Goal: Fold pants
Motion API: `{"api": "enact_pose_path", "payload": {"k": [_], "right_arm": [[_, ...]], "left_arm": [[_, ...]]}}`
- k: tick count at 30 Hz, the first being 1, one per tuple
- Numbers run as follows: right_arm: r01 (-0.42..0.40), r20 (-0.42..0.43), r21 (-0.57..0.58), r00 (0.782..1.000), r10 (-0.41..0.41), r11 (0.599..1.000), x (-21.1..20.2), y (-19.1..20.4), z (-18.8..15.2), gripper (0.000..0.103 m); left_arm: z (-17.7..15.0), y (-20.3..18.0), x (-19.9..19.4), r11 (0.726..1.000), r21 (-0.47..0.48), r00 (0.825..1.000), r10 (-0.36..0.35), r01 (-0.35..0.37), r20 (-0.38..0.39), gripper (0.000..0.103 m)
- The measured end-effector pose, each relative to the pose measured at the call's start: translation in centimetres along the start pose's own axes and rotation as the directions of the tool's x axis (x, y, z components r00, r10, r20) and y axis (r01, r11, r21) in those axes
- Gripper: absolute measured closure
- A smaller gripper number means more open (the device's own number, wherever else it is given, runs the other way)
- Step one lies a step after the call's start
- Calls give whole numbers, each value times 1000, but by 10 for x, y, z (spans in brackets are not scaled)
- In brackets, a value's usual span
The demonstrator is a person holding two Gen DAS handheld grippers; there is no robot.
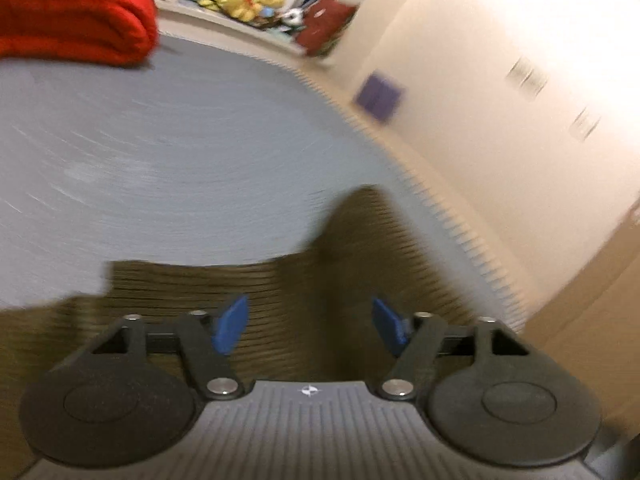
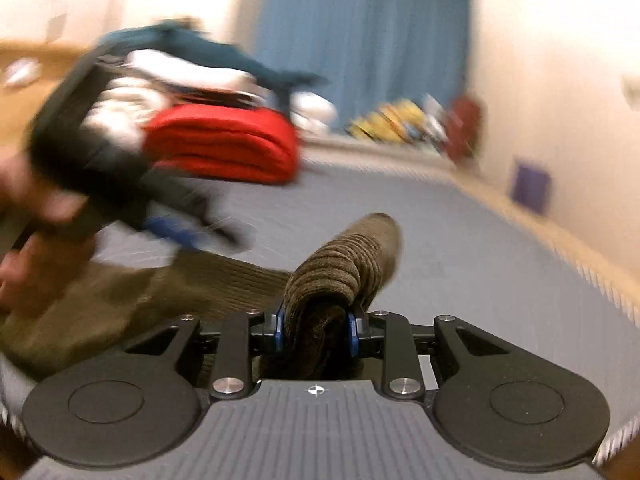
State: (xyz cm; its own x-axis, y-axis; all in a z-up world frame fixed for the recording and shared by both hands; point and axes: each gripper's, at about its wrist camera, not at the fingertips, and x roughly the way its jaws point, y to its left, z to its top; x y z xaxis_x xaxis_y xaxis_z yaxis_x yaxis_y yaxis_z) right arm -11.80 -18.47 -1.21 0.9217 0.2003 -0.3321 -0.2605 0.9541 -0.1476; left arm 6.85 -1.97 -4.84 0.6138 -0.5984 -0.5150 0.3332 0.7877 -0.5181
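Observation:
Olive-brown corduroy pants [image 1: 280,280] lie on a grey mat [image 1: 180,140]. In the left wrist view my left gripper [image 1: 310,326] hangs just above the cloth, its blue pads [image 1: 230,330] spread wide with nothing between them. In the right wrist view my right gripper [image 2: 316,330] is shut on a thick bunched fold of the pants [image 2: 340,264], which humps up past the pads. More of the pants trails away to the left. The left gripper [image 2: 176,230] shows there too, blurred, held by a hand [image 2: 36,240] above the spread cloth.
A folded red cloth [image 1: 72,16] sits on the mat's far side with a pile of other clothes [image 2: 180,72] on top. Stuffed toys [image 1: 248,0] and a red cushion [image 1: 326,24] line the back ledge. A cream wall [image 1: 500,60] runs along the right.

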Motion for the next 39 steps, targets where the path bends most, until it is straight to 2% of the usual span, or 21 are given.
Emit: {"api": "enact_pose_path", "payload": {"k": [2,4,7,9,10,13,15,17,18,21,22,24,25,26,27,28,30,31,33,37,39], "right_arm": [[-49,33,-124,998,54,991,-7,25,1,74],[-82,59,-201,994,95,976,-15,46,3,74],[-121,69,-279,987,146,953,-18,71,3,74],[-142,59,-304,984,167,942,-18,83,4,75],[-146,56,-315,984,172,938,-17,88,4,75],[-168,31,-314,982,187,934,-10,97,7,74],[-197,38,-308,975,219,931,-11,98,10,62],[-287,66,-243,948,311,927,-21,105,21,50],[-349,94,-201,923,373,915,-27,104,27,39],[-512,188,-72,836,516,856,-34,89,47,23],[-545,212,-21,817,537,838,-32,82,53,22],[-574,212,68,808,550,816,-18,73,64,22],[-565,200,115,819,538,817,-5,68,67,22],[-535,172,169,843,509,828,10,62,69,22],[-506,140,212,862,486,836,21,59,71,22],[-474,87,280,878,470,835,41,52,70,22],[-433,-36,388,875,483,814,77,47,66,22],[-420,-88,427,862,499,801,91,51,60,22],[-407,-192,500,809,556,764,126,56,49,21],[-380,-336,562,707,623,735,156,84,24,17],[-371,-365,564,690,625,738,163,94,18,10]], "left_arm": [[2,-3,-9,995,-34,995,-99,99,0,17],[0,-8,-10,992,-22,991,-125,124,-47,12],[-7,-7,-10,999,27,997,26,-24,-73,14],[-10,5,-10,992,12,988,123,-122,-97,55],[-11,12,-12,989,7,983,150,-151,-110,70],[-12,26,-30,980,26,975,197,-195,-101,81],[-10,36,-53,976,35,974,215,-213,-73,83],[-6,53,-84,977,10,976,215,-214,-36,83],[-5,64,-103,977,-17,977,212,-213,-12,83],[0,105,-166,970,-107,972,226,-219,60,83],[0,118,-185,966,-125,968,238,-227,76,83],[-4,153,-223,939,-205,948,301,-276,102,79],[-6,170,-238,917,-252,932,345,-310,108,74],[-10,185,-250,893,-292,917,385,-343,101,72],[-13,198,-258,870,-323,904,418,-372,85,55],[-16,211,-263,848,-352,894,444,-396,64,28],[-23,235,-262,823,-376,890,456,-425,-7,15],[-28,246,-257,816,-381,891,451,-435,-53,14],[-34,263,-249,799,-381,881,461,-465,-106,14],[-38,293,-239,802,-441,913,386,-404,-135,12],[-43,300,-236,811,-455,928,348,-368,-131,11]]}}
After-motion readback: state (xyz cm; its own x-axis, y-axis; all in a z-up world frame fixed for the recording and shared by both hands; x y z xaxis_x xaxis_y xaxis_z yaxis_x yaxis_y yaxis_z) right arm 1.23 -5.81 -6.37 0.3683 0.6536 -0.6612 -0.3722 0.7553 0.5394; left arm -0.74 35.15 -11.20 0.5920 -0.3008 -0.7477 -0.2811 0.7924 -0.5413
